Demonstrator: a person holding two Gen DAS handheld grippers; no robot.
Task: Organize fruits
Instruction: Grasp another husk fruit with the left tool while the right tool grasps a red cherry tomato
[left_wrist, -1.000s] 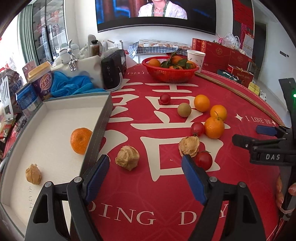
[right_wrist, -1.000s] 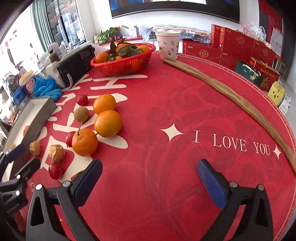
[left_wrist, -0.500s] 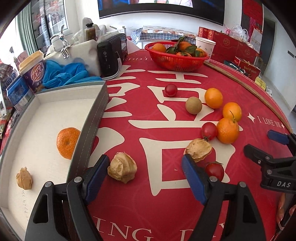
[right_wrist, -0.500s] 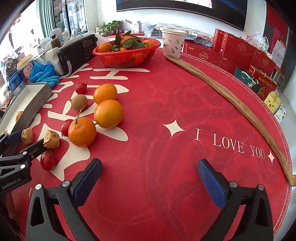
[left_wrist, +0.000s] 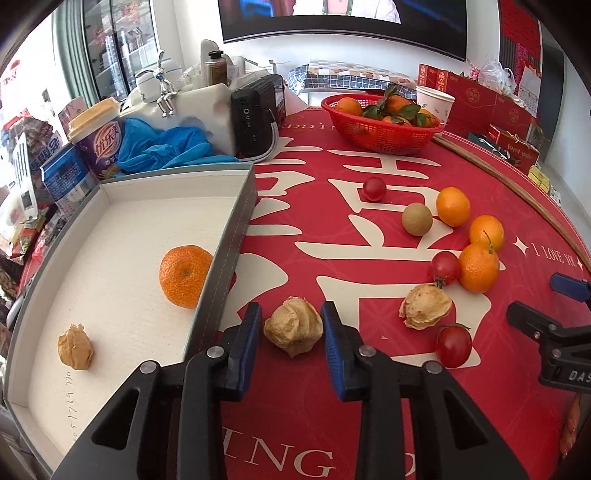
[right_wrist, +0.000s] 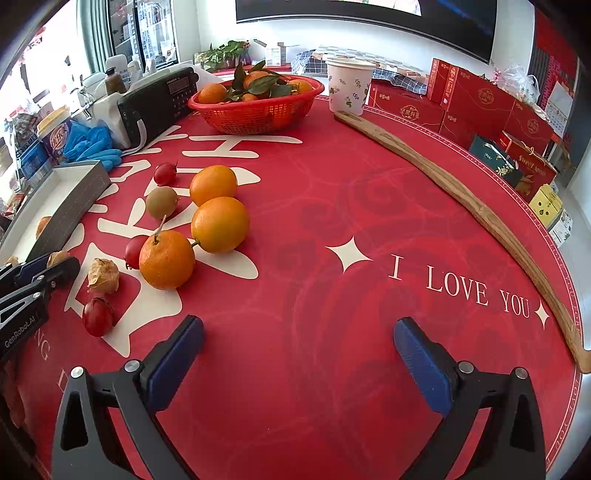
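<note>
My left gripper (left_wrist: 291, 330) has closed around a papery husk fruit (left_wrist: 293, 325) on the red tablecloth, beside the grey tray (left_wrist: 225, 243); its pads sit at the fruit's two sides. The tray holds a mandarin (left_wrist: 184, 275) and another husk fruit (left_wrist: 75, 346). Loose on the cloth lie a second husk fruit (left_wrist: 424, 305), cherry tomatoes (left_wrist: 453, 345), a kiwi (left_wrist: 416, 219) and oranges (left_wrist: 478, 267). My right gripper (right_wrist: 297, 363) is open and empty over bare cloth, right of the oranges (right_wrist: 219, 224).
A red basket (left_wrist: 380, 131) of mandarins stands at the back, with a paper cup (right_wrist: 349, 90) and a long wooden stick (right_wrist: 461, 199) along the right edge. A black radio (left_wrist: 255, 114), blue gloves (left_wrist: 162, 149) and snack tubs crowd the left.
My left gripper moved forward and its jaws narrowed from wide open to the sides of the husk fruit. The right gripper shifted slightly and stayed open.
</note>
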